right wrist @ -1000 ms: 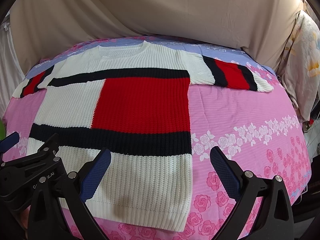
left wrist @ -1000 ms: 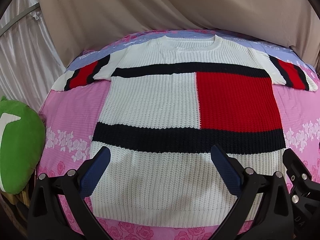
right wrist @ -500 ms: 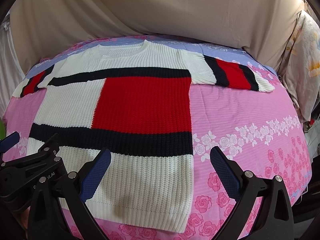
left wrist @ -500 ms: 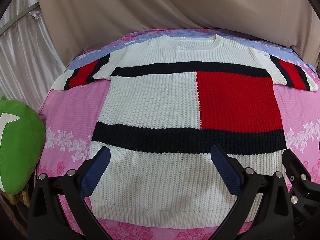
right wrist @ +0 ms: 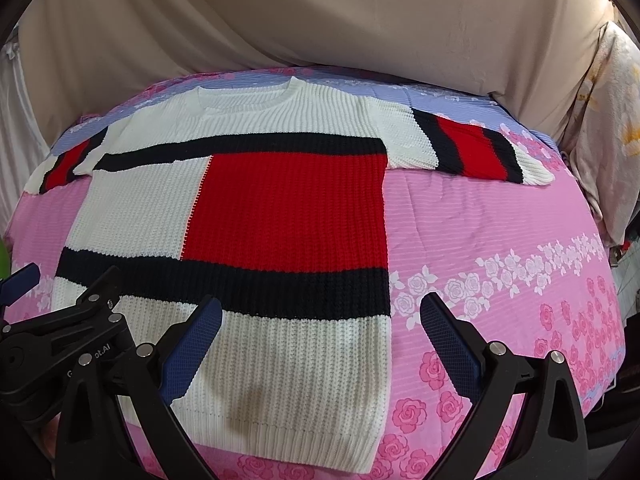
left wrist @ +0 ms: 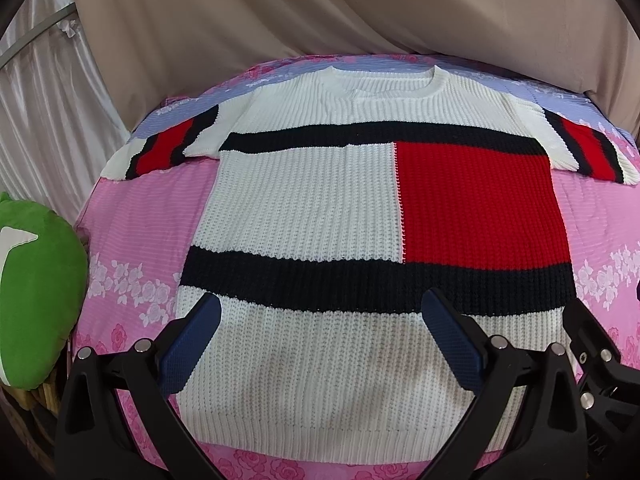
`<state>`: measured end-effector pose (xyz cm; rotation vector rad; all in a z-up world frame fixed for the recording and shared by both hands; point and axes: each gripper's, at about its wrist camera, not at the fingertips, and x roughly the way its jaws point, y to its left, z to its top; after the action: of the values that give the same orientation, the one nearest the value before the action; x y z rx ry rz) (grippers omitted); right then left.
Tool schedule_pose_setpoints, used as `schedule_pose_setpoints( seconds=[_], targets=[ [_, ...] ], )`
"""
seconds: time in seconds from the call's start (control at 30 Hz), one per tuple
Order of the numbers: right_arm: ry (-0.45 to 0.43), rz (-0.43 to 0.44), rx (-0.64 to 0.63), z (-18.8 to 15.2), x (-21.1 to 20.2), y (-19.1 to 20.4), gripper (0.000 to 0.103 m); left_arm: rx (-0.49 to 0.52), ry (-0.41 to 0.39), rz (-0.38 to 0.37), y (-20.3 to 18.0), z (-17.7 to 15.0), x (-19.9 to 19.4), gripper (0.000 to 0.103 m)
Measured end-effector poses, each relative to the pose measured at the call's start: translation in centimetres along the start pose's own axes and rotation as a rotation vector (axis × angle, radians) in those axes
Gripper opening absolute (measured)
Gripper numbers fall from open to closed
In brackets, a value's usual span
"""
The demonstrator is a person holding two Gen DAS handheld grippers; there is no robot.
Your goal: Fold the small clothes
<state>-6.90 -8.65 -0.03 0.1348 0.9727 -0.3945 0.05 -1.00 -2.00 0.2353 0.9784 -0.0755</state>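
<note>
A knitted sweater (left wrist: 304,208) (right wrist: 288,208) lies flat on the bed, white with a red block, black bands and red-striped short sleeves, neck at the far side. My left gripper (left wrist: 320,340) hovers open above the white hem area, left of centre. My right gripper (right wrist: 320,340) is open too, over the sweater's right hem corner, one finger above knit and the other above the bedspread. Nothing sits between either pair of fingers. The left gripper's body (right wrist: 60,340) shows at the lower left of the right wrist view.
The sweater rests on a pink rose-print bedspread (left wrist: 132,232) (right wrist: 500,240) with a lilac band at the far edge. A green plush cushion (left wrist: 36,300) lies off the left side. Beige drapes (left wrist: 320,12) hang behind; patterned fabric (right wrist: 612,120) hangs at the right.
Both views have shifted slightly, with the sweater sitting a little lower in frame. Both grippers stay open, and the sweater itself has not moved.
</note>
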Motion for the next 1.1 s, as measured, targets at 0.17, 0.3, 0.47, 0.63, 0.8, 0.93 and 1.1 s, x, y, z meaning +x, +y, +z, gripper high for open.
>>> schedule_pose_setpoints(
  seconds=[0.17, 0.3, 0.47, 0.63, 0.8, 0.93, 1.1],
  targets=[
    [0.013, 0.006, -0.006, 0.3, 0.6, 0.1, 0.098, -0.002, 0.011, 0.004, -0.1, 0.2, 0.5, 0.098],
    [0.028, 0.013, -0.007, 0.4, 1.3, -0.1, 0.098, -0.002, 0.024, 0.008, -0.3, 0.3, 0.9, 0.098],
    [0.052, 0.027, 0.017, 0.5, 2.5, -1.1, 0.098, -0.007, 0.044, 0.013, -0.5, 0.6, 1.7, 0.098],
    [0.057, 0.055, 0.119, 2.5, 5.7, -6.9, 0.098, -0.038, 0.050, -0.009, -0.6, 1.3, 2.4, 0.098],
    [0.020, 0.038, 0.302, 7.5, 10.9, -19.4, 0.096, -0.064, 0.033, -0.037, -0.7, 2.0, 2.5, 0.098],
    [0.002, -0.033, 0.549, 11.9, 16.3, -32.8, 0.089, -0.104, 0.048, -0.069, -0.8, 2.4, 2.7, 0.098],
    [0.009, -0.122, 0.720, 14.4, 20.4, -42.1, 0.087, -0.135, 0.070, -0.074, -1.0, 2.5, 3.2, 0.098]
  ],
)
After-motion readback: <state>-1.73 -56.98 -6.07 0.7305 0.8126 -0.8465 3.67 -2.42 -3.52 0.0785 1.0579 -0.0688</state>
